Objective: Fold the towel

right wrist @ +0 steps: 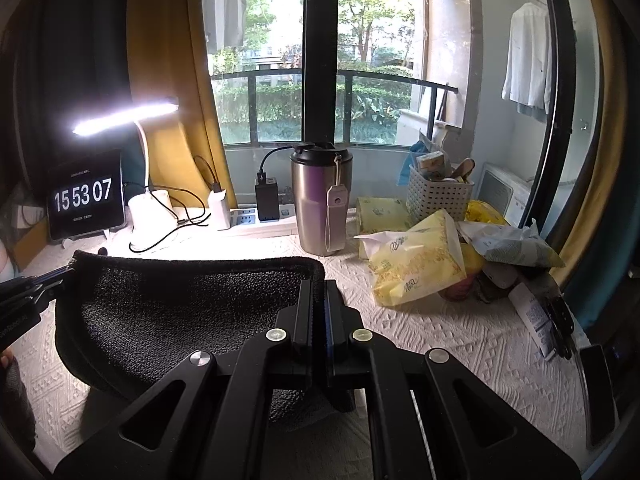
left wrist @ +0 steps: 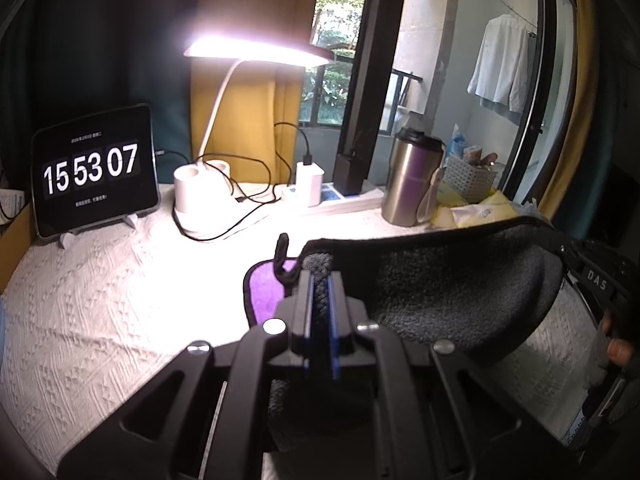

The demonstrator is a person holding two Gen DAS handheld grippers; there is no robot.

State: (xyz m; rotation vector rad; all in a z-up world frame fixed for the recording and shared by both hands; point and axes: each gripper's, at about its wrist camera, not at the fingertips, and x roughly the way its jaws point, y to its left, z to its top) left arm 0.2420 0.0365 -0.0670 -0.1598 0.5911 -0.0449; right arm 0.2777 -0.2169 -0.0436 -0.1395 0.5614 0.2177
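Both jaws clamped on towel (right wrist: 180,312) corners: left gripper (left wrist: 320,280), right gripper (right wrist: 318,284). Keep edge taut, lay short of tumbler (right wrist: 322,200).

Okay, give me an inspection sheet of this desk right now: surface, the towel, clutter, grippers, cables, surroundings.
Surface: white textured cloth covers the desk.
Job's things: dark grey towel, purple on one face, lifted by its top edge and sagging between both grippers.
Clutter: steel tumbler, plastic basket, yellow packets, tablet clock, lit desk lamp.
Grippers: left gripper shut on one towel corner; right gripper shut on the other.
Cables: black leads loop from the lamp base to the chargers on the power strip.
Surroundings: window, yellow curtain, white shirt hanging outside.
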